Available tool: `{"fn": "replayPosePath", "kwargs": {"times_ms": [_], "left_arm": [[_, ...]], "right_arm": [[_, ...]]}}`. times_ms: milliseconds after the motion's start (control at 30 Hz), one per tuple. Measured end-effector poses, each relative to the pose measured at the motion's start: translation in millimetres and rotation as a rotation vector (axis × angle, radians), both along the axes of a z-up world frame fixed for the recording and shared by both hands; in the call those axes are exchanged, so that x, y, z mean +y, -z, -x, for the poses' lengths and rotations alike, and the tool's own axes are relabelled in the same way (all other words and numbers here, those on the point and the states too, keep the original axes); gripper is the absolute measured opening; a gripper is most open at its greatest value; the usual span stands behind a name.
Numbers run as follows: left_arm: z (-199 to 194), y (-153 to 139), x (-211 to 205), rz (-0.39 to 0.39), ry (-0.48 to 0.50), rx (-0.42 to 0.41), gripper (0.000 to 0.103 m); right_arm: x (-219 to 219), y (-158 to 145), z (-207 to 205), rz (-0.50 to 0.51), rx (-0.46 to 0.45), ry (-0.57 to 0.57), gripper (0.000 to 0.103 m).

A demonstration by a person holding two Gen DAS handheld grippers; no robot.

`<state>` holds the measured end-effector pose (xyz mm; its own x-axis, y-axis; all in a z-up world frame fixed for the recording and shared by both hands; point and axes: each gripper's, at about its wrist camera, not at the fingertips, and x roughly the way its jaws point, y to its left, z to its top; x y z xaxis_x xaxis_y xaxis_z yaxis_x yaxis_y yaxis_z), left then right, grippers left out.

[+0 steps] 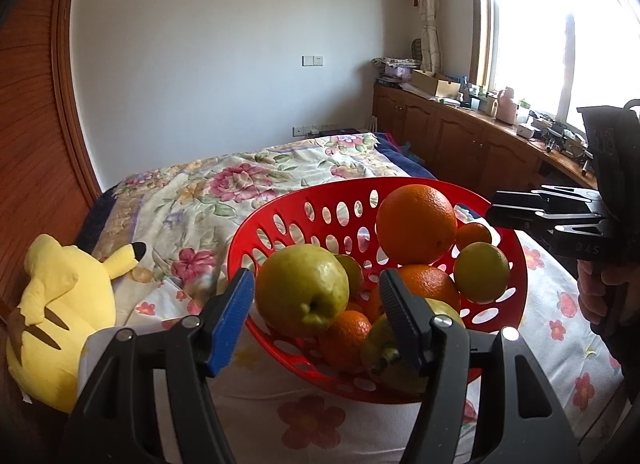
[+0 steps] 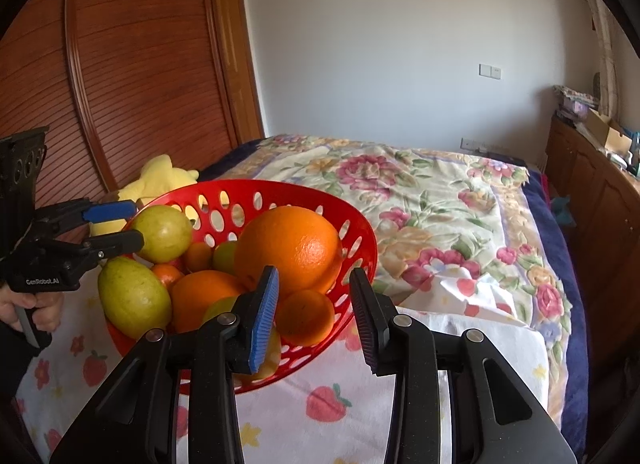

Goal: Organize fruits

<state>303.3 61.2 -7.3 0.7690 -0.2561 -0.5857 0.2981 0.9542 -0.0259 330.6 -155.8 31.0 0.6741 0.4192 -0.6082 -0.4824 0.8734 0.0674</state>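
A red perforated basket [image 1: 320, 200] [image 2: 280, 188] heaped with fruit stands on the bed. A big orange [image 1: 416, 224] [image 2: 292, 248] tops the pile. A yellow-green fruit [image 1: 300, 288] [image 2: 166, 232] rests at one rim, between the tips of my left gripper [image 1: 316, 278] [image 2: 138, 226]. That gripper is open, with a gap showing at the black pad. My right gripper [image 2: 315, 273] [image 1: 492, 208] straddles the opposite rim, its jaws closed in on the wall. Its blue pad is inside by a small orange [image 2: 304, 316] and its black pad is outside.
A yellow plush toy [image 1: 52, 316] lies left of the basket against the wooden wardrobe doors [image 2: 140, 64]. A strawberry-print cloth [image 2: 328, 404] lies under the basket, and a floral bedspread [image 1: 240, 184] stretches beyond. Wooden cabinets [image 1: 460, 132] line the window wall. A hand [image 2: 36, 308] holds the left gripper.
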Motion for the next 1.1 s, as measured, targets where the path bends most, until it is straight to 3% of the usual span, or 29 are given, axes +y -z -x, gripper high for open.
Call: {"fn": "replayPosePath", "kwargs": {"times_ms": [400, 700, 867, 1100], "left_arm": [[44.2, -20.5, -7.3, -0.048, -0.061, -0.047, 0.067], [91.7, -30.1, -17.2, -0.056, -0.106, -0.093, 0.072], [116.4, -35.2, -21.8, -0.048, -0.104, -0.13, 0.087], [142.2, -45.1, -24.4, -0.039, -0.128, -0.179, 0.097]], "right_arm": [[-2.0, -15.3, 41.8, -0.021, -0.026, 0.027, 0.037], [1.3, -26.6, 87.9, -0.053, -0.067, 0.075, 0.047], [5.6, -30.5, 112.0, -0.049, -0.095, 0.1, 0.054], [5.9, -41.0, 136.5, -0.06, -0.135, 0.126, 0.07]]}}
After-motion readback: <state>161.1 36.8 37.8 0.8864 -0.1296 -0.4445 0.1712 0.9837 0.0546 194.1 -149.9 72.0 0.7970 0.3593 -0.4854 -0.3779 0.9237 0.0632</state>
